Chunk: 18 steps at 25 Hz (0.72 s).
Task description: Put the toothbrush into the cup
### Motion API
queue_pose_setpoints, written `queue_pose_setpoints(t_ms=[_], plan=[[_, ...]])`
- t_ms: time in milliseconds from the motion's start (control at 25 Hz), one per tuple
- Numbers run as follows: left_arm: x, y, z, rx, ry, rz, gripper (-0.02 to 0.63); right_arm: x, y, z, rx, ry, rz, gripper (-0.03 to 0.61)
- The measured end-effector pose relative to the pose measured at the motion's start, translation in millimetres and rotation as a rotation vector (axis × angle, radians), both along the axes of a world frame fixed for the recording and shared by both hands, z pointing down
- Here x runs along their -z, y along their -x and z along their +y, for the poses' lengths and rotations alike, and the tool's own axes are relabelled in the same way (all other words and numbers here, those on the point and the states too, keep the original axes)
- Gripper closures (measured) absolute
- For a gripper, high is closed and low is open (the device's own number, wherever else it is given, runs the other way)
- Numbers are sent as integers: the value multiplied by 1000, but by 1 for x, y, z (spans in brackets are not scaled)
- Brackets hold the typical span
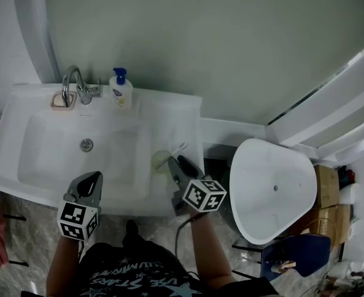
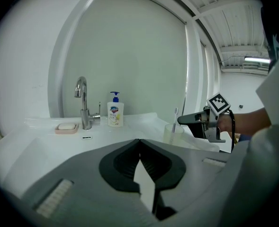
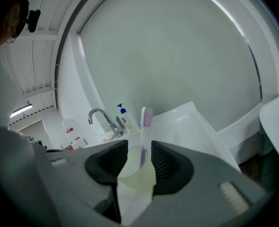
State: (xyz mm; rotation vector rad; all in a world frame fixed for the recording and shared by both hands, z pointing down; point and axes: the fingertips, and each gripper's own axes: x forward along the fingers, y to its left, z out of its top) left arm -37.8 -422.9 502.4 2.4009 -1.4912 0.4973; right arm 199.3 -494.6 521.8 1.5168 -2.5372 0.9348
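Observation:
A translucent cup (image 1: 161,161) stands on the flat right part of the white sink (image 1: 180,113), near its front edge. A white toothbrush (image 1: 177,150) with a purple-tinted head leans in it, head up. My right gripper (image 1: 177,164) is just in front of the cup, open. In the right gripper view the cup (image 3: 137,178) and toothbrush (image 3: 145,122) show between the spread pads of the right gripper (image 3: 139,144), untouched. My left gripper (image 1: 90,179) hangs over the basin's front edge, shut and empty. From the left gripper (image 2: 139,142) the cup (image 2: 172,133) shows at the right.
A chrome faucet (image 1: 76,82), a soap dish (image 1: 63,101) and a pump soap bottle (image 1: 121,90) line the sink's back edge. The drain (image 1: 86,144) sits mid-basin. A white rounded fixture (image 1: 274,187) stands to the right of the sink, with clutter beyond it.

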Motion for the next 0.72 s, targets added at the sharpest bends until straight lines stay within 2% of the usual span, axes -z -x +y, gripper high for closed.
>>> queue_pose_setpoints(t_ms=[320,720], plan=[[8,12,24,-21,2,27,604,20,-2,24,-75,-44,25,419],[32,44,74,-47,-48,41,604,59,5,80,-179,-135,64,419]])
